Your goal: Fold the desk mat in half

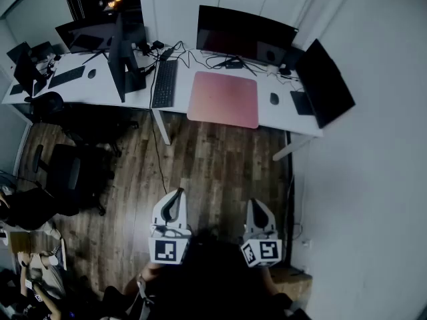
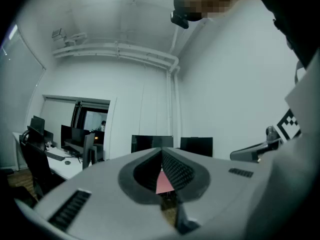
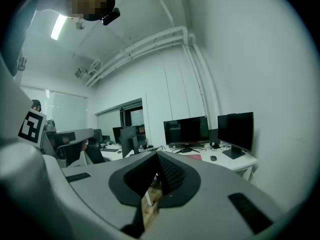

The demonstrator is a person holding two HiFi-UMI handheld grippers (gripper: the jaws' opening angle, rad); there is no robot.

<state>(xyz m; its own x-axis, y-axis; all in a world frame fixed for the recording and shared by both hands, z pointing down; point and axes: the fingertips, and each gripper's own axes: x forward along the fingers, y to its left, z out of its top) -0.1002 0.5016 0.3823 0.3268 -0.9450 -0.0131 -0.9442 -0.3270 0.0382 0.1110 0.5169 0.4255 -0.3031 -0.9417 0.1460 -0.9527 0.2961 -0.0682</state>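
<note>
Lying flat and unfolded on the white desk [image 1: 283, 114], the desk mat [image 1: 223, 99] is a smooth pink rectangle with rounded corners. It sits between the desk's black keyboard [image 1: 165, 83] and small dark mouse [image 1: 273, 99]. Well short of the desk, over wood-plank floor [image 1: 213, 159], the grey left gripper [image 1: 177, 195] and right gripper [image 1: 257, 205] have ribbed jaws pressed together, holding nothing.

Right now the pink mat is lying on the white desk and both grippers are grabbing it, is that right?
Not quite. The pink mat does lie on the white desk, but neither gripper grabs it. The head view shows the left gripper and the right gripper over the wooden floor, short of the desk, fingers shut on nothing.
</note>
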